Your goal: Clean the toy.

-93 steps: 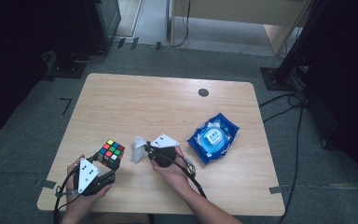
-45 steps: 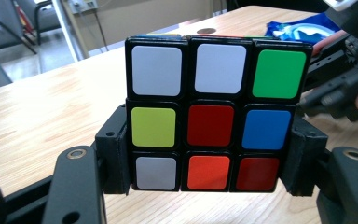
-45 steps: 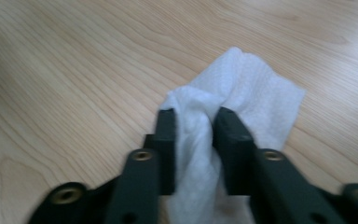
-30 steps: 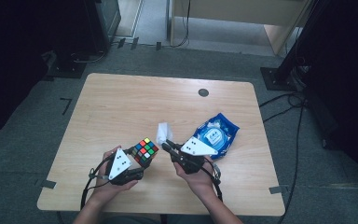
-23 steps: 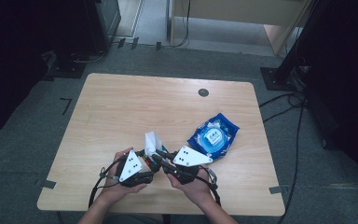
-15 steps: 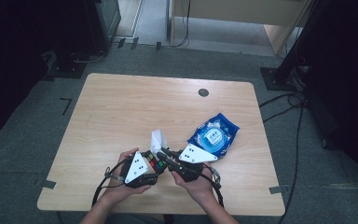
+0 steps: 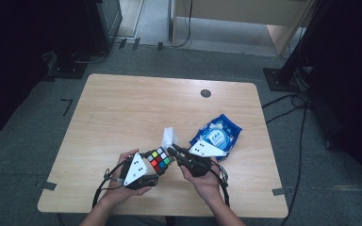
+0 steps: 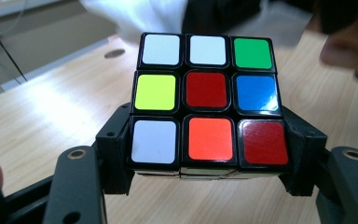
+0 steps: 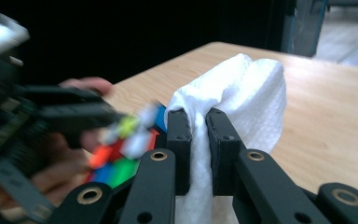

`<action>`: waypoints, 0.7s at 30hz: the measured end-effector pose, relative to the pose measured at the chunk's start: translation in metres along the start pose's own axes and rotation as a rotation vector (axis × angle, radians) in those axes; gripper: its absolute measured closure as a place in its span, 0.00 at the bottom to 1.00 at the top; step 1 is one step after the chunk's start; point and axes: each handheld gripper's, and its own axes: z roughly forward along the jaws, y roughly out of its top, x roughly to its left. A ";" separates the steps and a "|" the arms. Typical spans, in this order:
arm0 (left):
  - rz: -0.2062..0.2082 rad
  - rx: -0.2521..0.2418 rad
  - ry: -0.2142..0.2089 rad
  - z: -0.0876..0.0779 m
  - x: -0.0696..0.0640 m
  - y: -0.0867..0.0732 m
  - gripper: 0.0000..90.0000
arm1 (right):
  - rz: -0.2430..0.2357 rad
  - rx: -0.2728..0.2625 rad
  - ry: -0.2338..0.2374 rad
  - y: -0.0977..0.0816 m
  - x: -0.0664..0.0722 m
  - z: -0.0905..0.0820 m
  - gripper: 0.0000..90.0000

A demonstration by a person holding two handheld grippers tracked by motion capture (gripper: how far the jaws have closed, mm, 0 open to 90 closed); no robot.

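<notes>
My left gripper (image 7: 156, 165) is shut on a colour cube (image 7: 160, 159), held just above the table near its front edge. In the left gripper view the cube (image 8: 207, 102) fills the middle, its bottom row clamped between the two black jaws of my left gripper (image 8: 207, 163). My right gripper (image 7: 172, 151) is shut on a white wipe (image 7: 168, 137), which stands up just behind the cube. In the right gripper view the wipe (image 9: 242, 93) is pinched between the jaws of my right gripper (image 9: 196, 135), and the cube (image 9: 126, 149) is blurred to the left.
A blue wipe packet (image 7: 217, 134) lies on the wooden table (image 7: 122, 108) right of my right hand. A small round dark cap (image 7: 206, 93) is set in the table's far side. Cables trail from both grippers over the front edge.
Both hands have drawn together near the front middle of the table. The cube moved right with my left gripper. The wipe in my right gripper now rests close behind the cube.
</notes>
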 end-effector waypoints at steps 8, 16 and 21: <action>-0.015 -0.008 0.001 -0.003 0.006 -0.002 0.38 | 0.056 0.010 0.003 -0.004 -0.010 0.000 0.91; 0.001 -0.022 -0.019 -0.004 0.000 0.001 0.38 | 0.011 -0.048 0.093 0.011 0.012 -0.006 0.91; 0.009 -0.050 -0.029 -0.007 -0.002 0.005 0.38 | 0.044 -0.030 0.069 0.007 0.003 -0.005 0.92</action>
